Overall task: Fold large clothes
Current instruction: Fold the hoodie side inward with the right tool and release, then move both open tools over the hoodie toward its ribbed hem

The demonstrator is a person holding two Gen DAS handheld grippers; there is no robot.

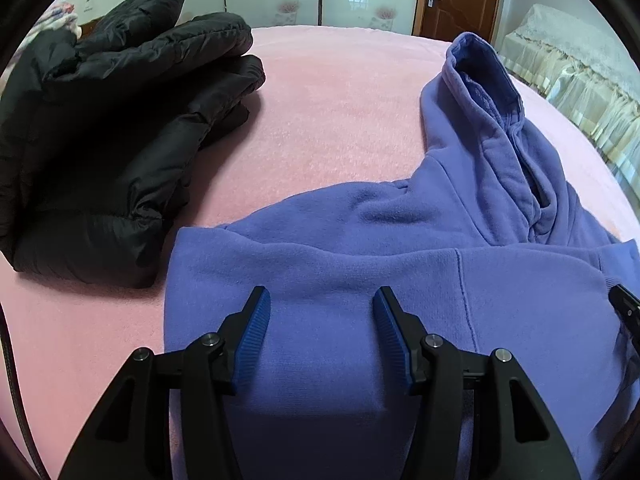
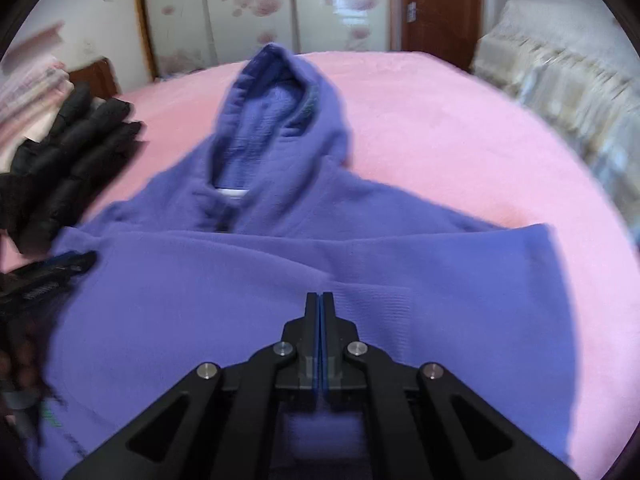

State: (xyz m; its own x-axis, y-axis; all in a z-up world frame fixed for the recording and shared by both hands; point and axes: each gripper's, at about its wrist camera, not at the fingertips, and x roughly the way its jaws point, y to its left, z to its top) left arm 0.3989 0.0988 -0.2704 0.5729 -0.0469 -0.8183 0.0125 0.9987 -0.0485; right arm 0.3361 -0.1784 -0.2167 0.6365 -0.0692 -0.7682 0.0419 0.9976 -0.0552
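The purple hoodie [image 2: 280,280] lies on the pink bed [image 2: 460,140], hood pointing away, its sleeves apparently already folded in across the body; the black puffer jacket [image 1: 120,140] sits in a heap just beside its left shoulder. The left tongs [image 1: 322,300] hang half open over the left part of the folded body, pads clear of the cloth and holding nothing; the right tongs [image 2: 320,300] are fully closed above the ribbed cuff, and no fabric shows between the pads, so I judge them empty.

Risks from here, as I read it: the closed right tongs would have to open before they can take an edge, and a push with closed tips could drag the sleeve out of its fold; the left tongs, pinching mid-panel rather than at an edge, may catch only the top layer, so the fold underneath slides apart; the thick fleece may slip from a shallow grip; the jacket lies close enough to be snagged or nudged; the right view is blurred, so a hasty move could miss the hem.
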